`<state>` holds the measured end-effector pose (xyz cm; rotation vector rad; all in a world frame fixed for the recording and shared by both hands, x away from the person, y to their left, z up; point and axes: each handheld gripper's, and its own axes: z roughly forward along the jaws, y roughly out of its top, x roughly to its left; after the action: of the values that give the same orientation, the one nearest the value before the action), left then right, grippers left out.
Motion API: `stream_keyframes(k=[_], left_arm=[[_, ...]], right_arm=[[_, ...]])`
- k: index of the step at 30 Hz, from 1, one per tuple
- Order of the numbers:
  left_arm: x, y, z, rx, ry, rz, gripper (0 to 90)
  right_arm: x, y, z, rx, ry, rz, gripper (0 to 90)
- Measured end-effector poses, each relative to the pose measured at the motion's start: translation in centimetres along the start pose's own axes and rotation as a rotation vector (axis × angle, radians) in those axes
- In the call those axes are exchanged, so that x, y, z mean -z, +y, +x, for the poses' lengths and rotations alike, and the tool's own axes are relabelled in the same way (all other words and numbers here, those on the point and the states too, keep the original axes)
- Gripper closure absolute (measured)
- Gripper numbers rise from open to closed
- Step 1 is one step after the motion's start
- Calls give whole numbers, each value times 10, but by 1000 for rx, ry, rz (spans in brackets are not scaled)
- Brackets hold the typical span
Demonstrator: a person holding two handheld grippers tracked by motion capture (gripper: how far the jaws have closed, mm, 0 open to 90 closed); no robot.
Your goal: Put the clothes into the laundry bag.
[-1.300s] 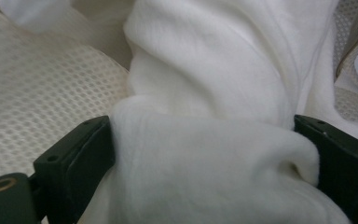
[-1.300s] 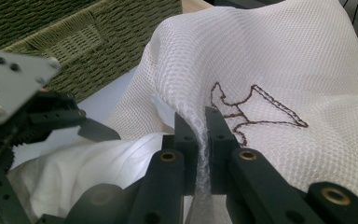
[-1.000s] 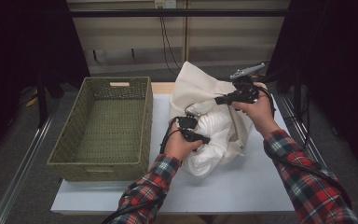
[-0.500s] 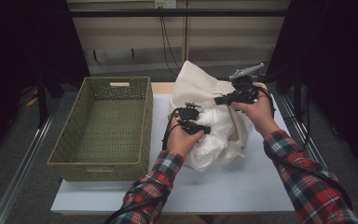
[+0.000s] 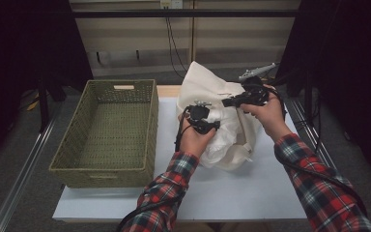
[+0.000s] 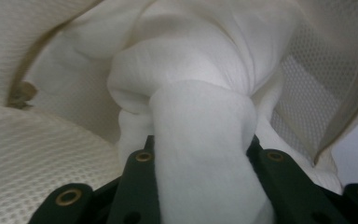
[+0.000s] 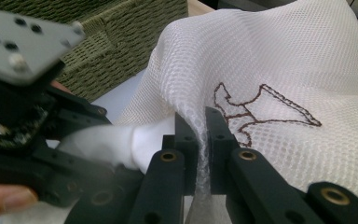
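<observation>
- Left gripper (image 5: 211,126): jaws clamped on a thick roll of white cloth (image 6: 205,154), having just tightened on it; it has climbed a little up the frame since a second ago.
- Right gripper (image 7: 196,122): jaws pressed together, pinching the mesh bag's (image 7: 279,60) edge, holding its spot right of centre.
- The bag now sits bunched higher at centre of the table (image 5: 251,193).
- Green woven basket (image 5: 77,154) unchanged at left.

The bag (image 7: 279,60) is matt white mesh, the cloth (image 6: 205,154) soft white fabric, the basket (image 5: 107,130) rough green wicker.
</observation>
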<state>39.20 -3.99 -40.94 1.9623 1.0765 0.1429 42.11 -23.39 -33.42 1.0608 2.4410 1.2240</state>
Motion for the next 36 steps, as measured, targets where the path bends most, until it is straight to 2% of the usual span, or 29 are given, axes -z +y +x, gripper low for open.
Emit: stream_keyframes(k=[2,5,6,7,9,10,11,14,18,20,22,25,27,29,30,31,33,34,36], left_arm=[[-2,-2,-1,-26,-5,-4,683],[-4,-3,2,0,-24,19,575],[-4,-4,3,-20,-23,31,521],[-3,-4,3,-26,-19,32,426],[0,-5,3,-47,10,17,298],[2,-5,3,-62,16,24,220],[5,-5,3,-71,17,24,185],[14,-4,2,-83,19,40,133],[24,-7,1,-137,27,86,74],[27,-10,1,-155,27,94,60],[28,-14,0,-157,20,118,60],[24,-24,2,-172,38,157,57],[19,-28,4,-163,32,174,71],[13,-33,5,-133,-15,189,144],[12,-34,5,-141,-18,199,187],[10,-35,4,-141,-36,216,258],[8,-37,3,-109,-63,227,394],[7,-37,2,-114,-60,237,483],[7,-37,-1,-98,-44,239,581]], right_arm=[[0,-1,-1,2,-3,4,871],[-1,-3,-3,-6,1,6,871],[-2,-4,-3,-8,-6,8,871],[-2,-4,-3,-13,0,6,871],[-4,-5,-4,-10,4,7,871],[-5,-5,-3,-11,1,11,871],[-6,-5,-3,-10,2,11,871],[-7,-4,-3,-5,5,16,871],[-6,-3,-3,-7,-3,16,871],[-6,-3,-3,-9,-2,16,871],[-7,-2,-3,-13,-2,17,871],[-7,-1,-1,-13,-4,20,871],[-7,0,0,-4,-8,23,871],[-6,1,0,3,-10,24,871],[-5,1,0,0,-10,25,871],[-5,1,-1,0,-13,24,871],[-4,1,-1,4,-10,21,870],[-4,1,-1,-2,-14,23,871],[-3,0,-1,-3,-11,23,871]])
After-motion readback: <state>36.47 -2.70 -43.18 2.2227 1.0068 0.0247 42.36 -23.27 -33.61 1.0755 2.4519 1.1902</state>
